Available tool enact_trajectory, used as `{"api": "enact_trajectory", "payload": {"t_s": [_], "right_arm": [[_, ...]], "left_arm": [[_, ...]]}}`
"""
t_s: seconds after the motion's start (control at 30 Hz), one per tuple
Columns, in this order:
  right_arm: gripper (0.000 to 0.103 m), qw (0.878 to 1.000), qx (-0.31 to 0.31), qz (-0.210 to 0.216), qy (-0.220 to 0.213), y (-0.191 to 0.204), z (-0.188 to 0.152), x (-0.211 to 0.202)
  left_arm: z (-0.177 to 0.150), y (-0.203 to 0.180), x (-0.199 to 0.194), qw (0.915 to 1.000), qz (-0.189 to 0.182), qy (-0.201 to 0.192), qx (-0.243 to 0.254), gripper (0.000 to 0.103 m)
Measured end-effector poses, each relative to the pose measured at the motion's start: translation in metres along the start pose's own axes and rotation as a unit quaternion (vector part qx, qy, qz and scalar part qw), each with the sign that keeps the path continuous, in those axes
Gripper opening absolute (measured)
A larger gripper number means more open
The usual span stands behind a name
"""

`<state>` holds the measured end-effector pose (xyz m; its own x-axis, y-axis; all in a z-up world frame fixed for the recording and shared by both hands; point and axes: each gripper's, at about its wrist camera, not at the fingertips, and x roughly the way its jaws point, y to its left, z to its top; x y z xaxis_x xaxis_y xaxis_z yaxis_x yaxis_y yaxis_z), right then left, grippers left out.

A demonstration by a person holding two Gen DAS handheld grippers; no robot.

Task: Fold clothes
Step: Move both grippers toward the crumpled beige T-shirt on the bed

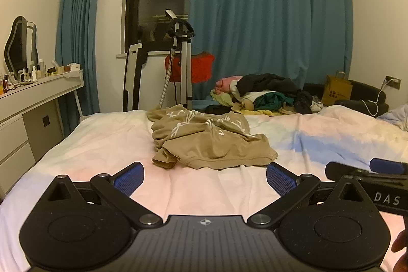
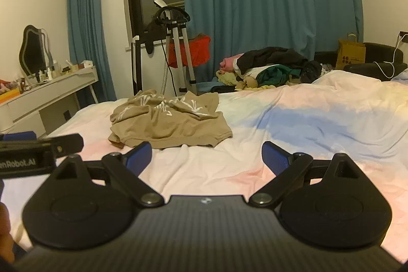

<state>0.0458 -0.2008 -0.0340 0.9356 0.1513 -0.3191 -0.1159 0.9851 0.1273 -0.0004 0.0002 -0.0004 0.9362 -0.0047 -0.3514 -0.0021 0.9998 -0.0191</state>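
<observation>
At the far left, a white vanity desk point(image 1: 43, 91) stands against the wall with a wavy black-framed mirror point(image 1: 20, 47) and small bottles on top. Teal blue curtains point(image 1: 267, 17) flank a dark window, and in front of it a silver-legged garment steamer stand point(image 1: 182, 63) rises beside a red cloth point(image 1: 201, 68).

Over the near part of the pastel pink, white and blue bedsheet point(image 1: 102, 144), the left gripper point(image 1: 204, 177) hovers with its blue-padded jaws spread wide and nothing between them. Just beyond its fingertips lies the crumpled tan T-shirt with white print point(image 1: 206, 139), bunched in a heap on the bed with its hem toward the cameras. In the right wrist view the same shirt point(image 2: 168, 124) sits ahead and left of centre, near the left finger of the right gripper point(image 2: 206, 154), whose jaws are also spread apart and empty, held above the sheet.

Behind the shirt, at the far edge of the bed, a mixed pile of dark, green, pink and yellow clothes point(image 1: 267, 93) is heaped. To the right of it stand a brown paper bag point(image 1: 336, 91) and a white charging cable point(image 1: 374, 98) running to a wall socket.
</observation>
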Motion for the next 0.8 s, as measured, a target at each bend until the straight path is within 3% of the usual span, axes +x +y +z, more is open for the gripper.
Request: {"api": "enact_trajectory", "payload": {"t_s": [0.8], "right_arm": [[0.094, 1.000, 0.021, -0.007, -0.008, -0.006, 0.012, -0.004]], "left_arm": [[-0.008, 0.010, 0.005, 0.9998, 0.016, 0.012, -0.005, 0.103]]}}
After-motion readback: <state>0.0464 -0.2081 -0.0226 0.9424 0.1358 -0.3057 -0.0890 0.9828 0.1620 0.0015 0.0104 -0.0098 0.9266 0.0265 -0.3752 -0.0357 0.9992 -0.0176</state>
